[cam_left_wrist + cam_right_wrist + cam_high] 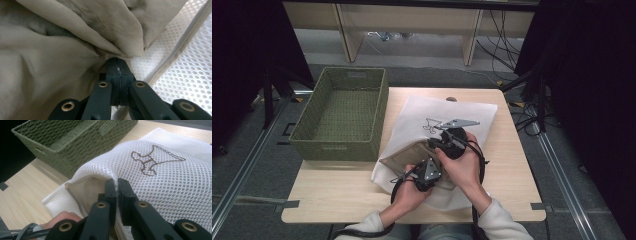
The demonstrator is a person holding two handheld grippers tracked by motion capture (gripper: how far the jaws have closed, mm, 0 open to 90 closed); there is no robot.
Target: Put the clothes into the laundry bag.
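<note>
A white mesh laundry bag point(422, 111) with a brown stitched design lies on the wooden table point(337, 197). A beige cloth point(404, 157) sits in its mouth at the near left. My left gripper point(422, 169) is shut on a fold of that beige cloth point(62, 62), with the bag's mesh and zipper point(180, 47) just to its right. My right gripper point(437, 143) is shut on the upper edge of the mesh bag point(160, 185) and holds the mouth lifted, so the beige cloth point(87, 188) shows inside. The left hand point(62, 216) sits low beneath it.
A green woven basket point(337, 149), empty, stands at the table's left, close to the bag's left edge; its wall point(75, 152) shows in the right gripper view. Bare tabletop lies in front of the basket and right of the bag. Black stands and cables surround the table.
</note>
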